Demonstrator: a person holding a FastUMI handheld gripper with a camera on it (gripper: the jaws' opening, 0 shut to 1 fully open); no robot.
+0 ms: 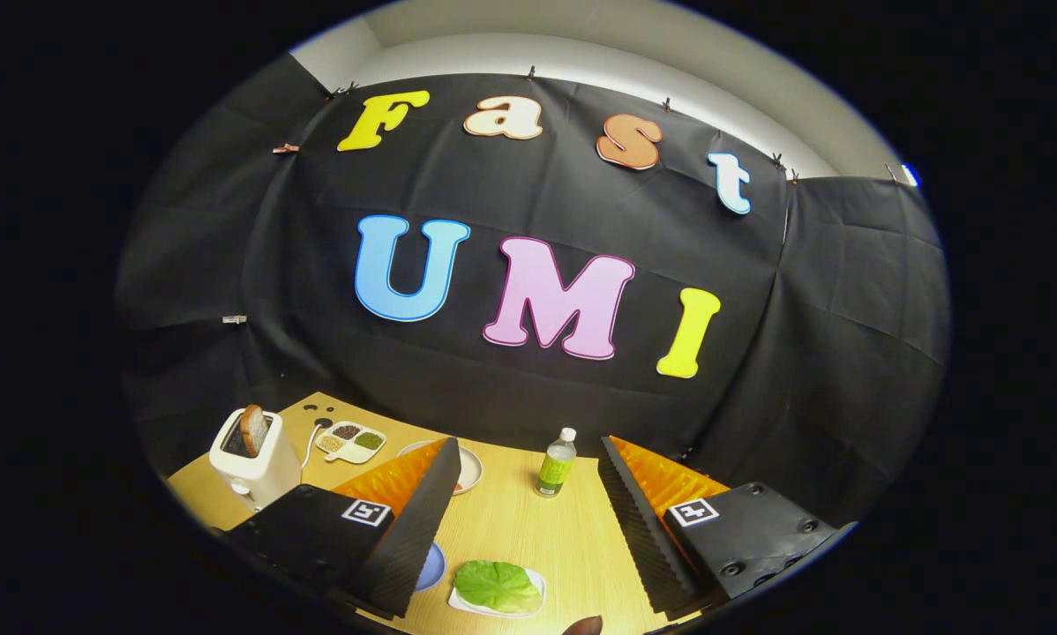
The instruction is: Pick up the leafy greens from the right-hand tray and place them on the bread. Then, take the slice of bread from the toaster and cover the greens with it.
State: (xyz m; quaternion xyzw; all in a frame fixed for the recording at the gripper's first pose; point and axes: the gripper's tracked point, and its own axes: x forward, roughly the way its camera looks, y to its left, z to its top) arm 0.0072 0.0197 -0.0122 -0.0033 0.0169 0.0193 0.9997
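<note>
Greens: leafy greens point(497, 586) on white tray point(537, 582), on the worktop point(528, 529) between the fingers, nearer than the bottle point(556, 462).
Handling: likely light, limp, tearable — pinch a raised edge.
Gripper: gripper point(526, 516) spread wide, empty.
Toaster point(253, 459): left of bottle — bread slice point(253, 429) standing in it.

My left finger point(418, 520) hides part of the plate point(468, 467) behind it and most of a blue dish point(432, 567); the tray compartments' point(352, 441) contents are too small to tell

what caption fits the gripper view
Open gripper above leafy greens on their tray; bread in toaster.
</note>
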